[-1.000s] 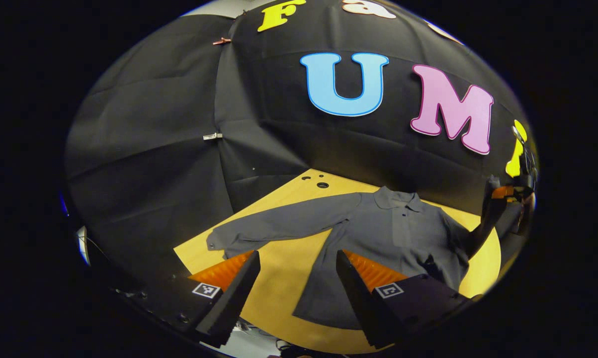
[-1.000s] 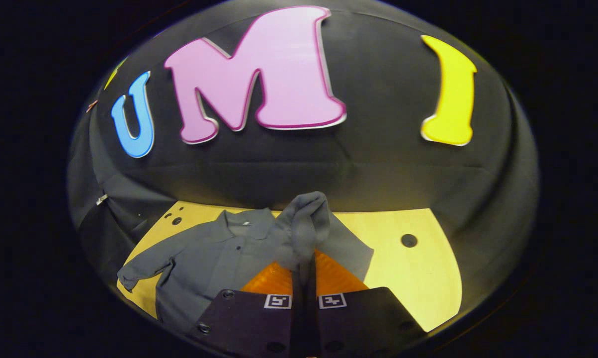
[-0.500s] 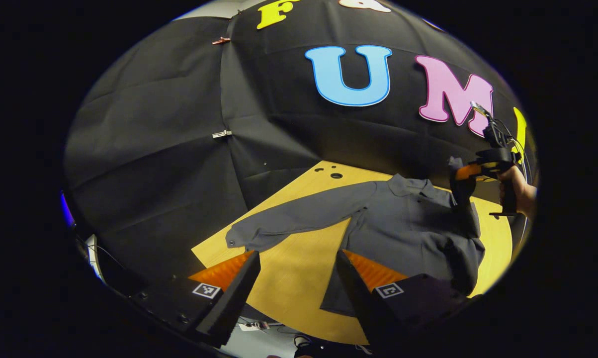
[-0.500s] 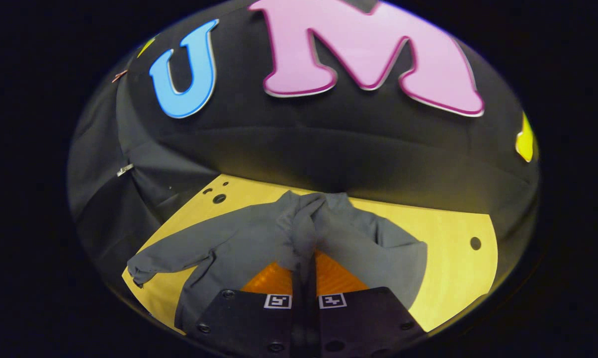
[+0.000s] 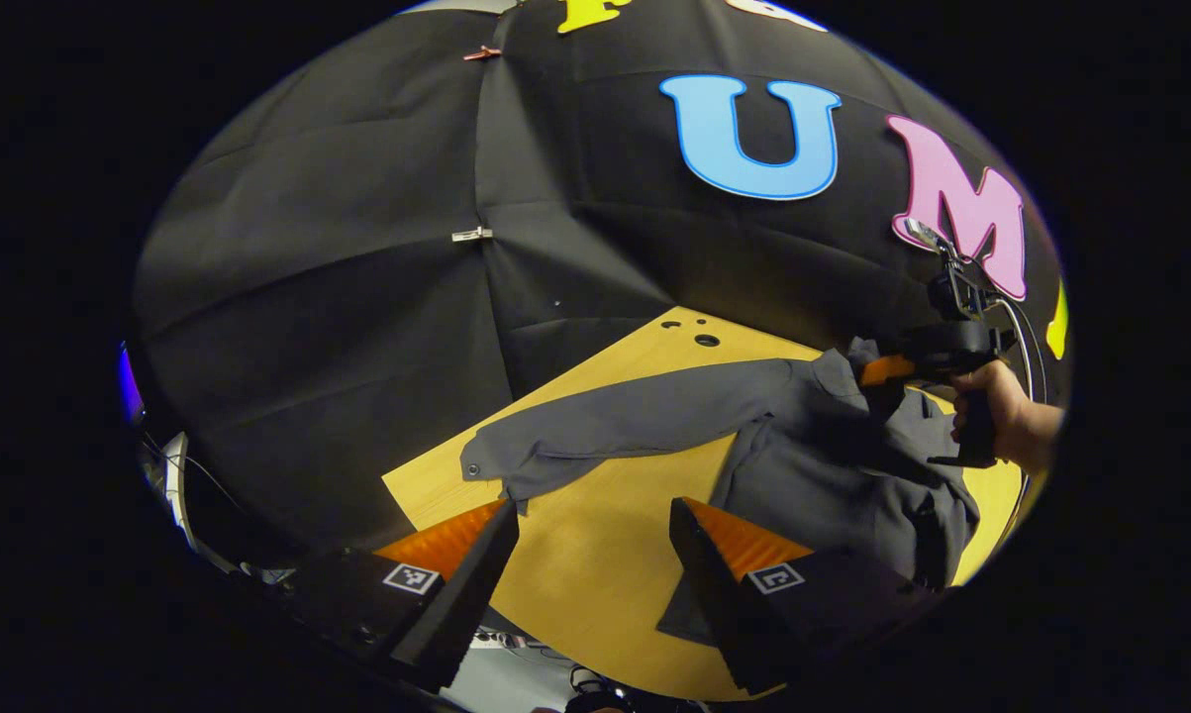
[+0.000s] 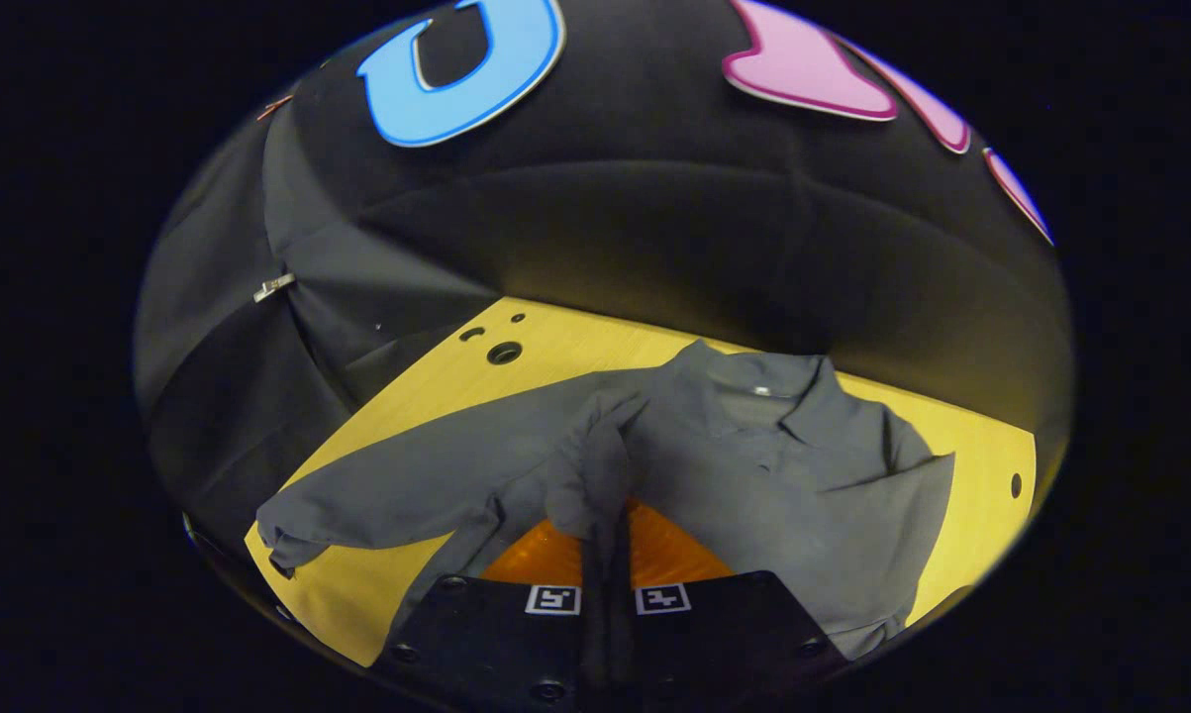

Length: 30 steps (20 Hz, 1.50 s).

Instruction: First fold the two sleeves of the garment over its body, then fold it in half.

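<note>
Clenching the right gripper [image 6: 607, 530] on a bunched sleeve end [image 6: 595, 465], I am carrying it over the gray shirt [image 6: 753, 465] so it lands on the body. My left gripper [image 5: 595, 525] is hanging released above the wooden table [image 5: 595, 564]. I am counting one shirt, two sleeves, the far-left sleeve [image 5: 635, 421] lying unfolded.

No readable text or numbers; only small square coded markers [image 6: 553, 599] sit on the gripper bodies
</note>
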Available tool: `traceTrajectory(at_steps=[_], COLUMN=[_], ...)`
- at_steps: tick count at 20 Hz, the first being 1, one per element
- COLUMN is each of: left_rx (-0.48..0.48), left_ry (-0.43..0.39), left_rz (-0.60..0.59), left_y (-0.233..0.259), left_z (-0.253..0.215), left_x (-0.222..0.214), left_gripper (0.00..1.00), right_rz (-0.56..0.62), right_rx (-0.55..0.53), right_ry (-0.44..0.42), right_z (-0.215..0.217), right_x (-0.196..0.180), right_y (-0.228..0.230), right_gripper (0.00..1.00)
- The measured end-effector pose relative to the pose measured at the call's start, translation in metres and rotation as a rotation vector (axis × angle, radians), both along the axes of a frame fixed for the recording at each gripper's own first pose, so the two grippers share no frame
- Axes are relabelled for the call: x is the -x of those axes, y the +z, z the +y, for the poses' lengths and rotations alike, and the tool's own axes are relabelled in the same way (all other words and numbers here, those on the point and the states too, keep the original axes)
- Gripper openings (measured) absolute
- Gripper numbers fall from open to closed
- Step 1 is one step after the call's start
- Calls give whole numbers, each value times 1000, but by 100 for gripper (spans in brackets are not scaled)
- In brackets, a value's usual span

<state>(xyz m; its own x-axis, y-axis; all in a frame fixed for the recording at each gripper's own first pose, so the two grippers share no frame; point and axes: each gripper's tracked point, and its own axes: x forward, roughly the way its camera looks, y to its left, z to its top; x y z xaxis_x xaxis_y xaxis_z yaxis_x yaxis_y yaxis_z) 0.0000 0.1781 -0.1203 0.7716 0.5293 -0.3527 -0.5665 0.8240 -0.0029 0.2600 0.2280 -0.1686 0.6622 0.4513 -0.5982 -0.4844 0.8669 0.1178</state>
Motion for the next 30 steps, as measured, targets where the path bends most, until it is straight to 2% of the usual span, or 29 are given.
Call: traceTrajectory(at_steps=[3,5,6,8,12,14,18,20,22,23,26,30], left_rx=[30,36,45,64,93,111,97,78,43,34,44,38], left_ry=[34,62,68,62,107,131,125,109,87,83,69,53], left_rz=[6,3,7,13,14,6,-3,-13,-30,-14,-16,22], left_y=[-11,-15,-18,-25,-34,-34,-38,-43,-47,-55,-60,-69], left_z=[14,25,30,36,68,81,111,126,145,155,173,189], left_x=[3,10,13,19,27,26,9,-5,-25,-30,-50,-74], left_gripper=[97,97,97,97,97,97,98,98,94,98,98,98], right_rz=[26,59,82,111,100,61,39,24,14,20,50,92], right_rx=[-32,-54,-46,-43,-36,-7,9,21,26,33,46,147], right_ry=[-21,-13,-13,-12,6,12,0,-32,-64,-90,-158,-164], right_z=[31,46,49,56,52,35,-6,-38,-65,-80,-118,-163], right_x=[3,11,15,26,48,59,97,117,144,156,190,233], right_y=[-9,-15,-23,-27,-16,-3,21,27,23,19,8,-7], right_gripper=[7,12,17,17,91,100,99,99,99,99,99,99])
